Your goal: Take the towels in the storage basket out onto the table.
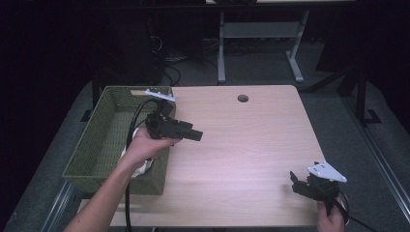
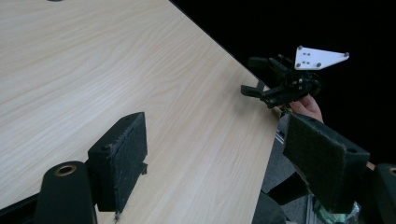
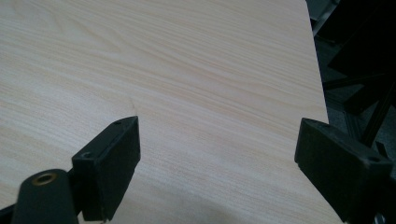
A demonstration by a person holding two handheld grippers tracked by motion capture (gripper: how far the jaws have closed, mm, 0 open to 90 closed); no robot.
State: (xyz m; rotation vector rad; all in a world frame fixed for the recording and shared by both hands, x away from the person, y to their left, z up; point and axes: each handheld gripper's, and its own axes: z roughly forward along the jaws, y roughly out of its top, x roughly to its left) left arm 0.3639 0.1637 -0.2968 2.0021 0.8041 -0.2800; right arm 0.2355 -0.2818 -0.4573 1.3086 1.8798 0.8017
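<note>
The wooden counter [image 1: 241, 140] spans mid-frame, the green woven basket [image 1: 96, 145] at its left with a white item [image 1: 142, 166] inside. Left claw [image 1: 196, 135] gapes wide beside the basket; right claw [image 1: 297, 181], lower right, gapes empty. Trailing cable could snag the rim.

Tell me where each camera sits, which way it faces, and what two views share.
High view: above the person's side, looking forward and down on the light wooden table and green woven basket; both forearms and grippers show.
Left gripper view: on the left gripper, jaws open, facing across the table toward the right gripper.
Right gripper view: on the right gripper, jaws open over bare tabletop.
Shared: the right gripper's grey plate, in the high and left gripper views.
</note>
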